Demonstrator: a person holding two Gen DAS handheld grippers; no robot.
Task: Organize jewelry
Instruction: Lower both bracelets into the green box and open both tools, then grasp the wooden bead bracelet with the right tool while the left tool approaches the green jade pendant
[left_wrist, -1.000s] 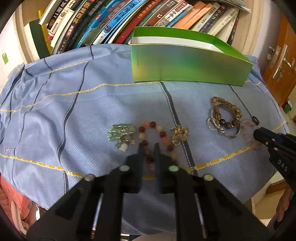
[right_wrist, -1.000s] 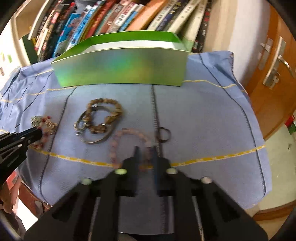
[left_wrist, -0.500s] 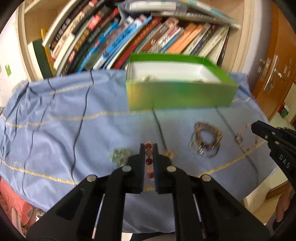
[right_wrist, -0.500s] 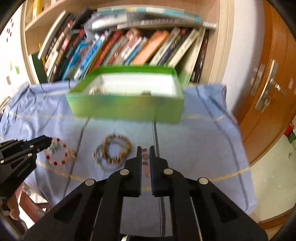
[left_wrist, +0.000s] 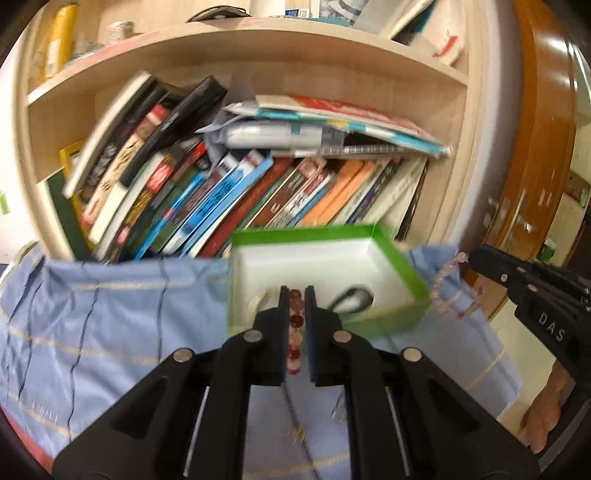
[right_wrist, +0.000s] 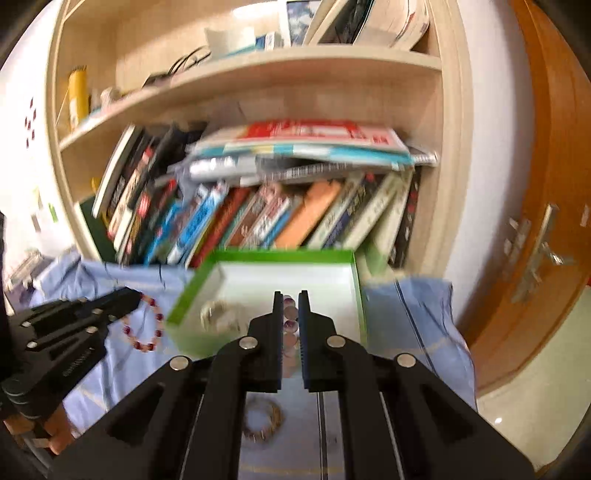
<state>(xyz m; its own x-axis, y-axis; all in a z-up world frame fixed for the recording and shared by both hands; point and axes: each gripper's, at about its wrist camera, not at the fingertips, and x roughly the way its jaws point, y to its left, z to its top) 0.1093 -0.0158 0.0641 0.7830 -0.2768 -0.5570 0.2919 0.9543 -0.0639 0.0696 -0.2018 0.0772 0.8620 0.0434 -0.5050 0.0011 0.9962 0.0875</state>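
blurred green box (left_wrist: 402, 258) contents — bracelets half-hidden between fingers (left_wrist: 283, 314)

A lived-in room of a home, likely a study or bedroom. At 12 o'clock stands a wooden bookshelf (left_wrist: 258, 74) crammed with leaning books (left_wrist: 207, 199); at 3 o'clock a varnished wooden door (right_wrist: 546, 184) with a metal handle (right_wrist: 543, 251); at 9 o'clock a striped blue cloth (left_wrist: 92, 314).

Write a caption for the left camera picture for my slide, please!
Left gripper carries a red bead bracelet toward the green box.
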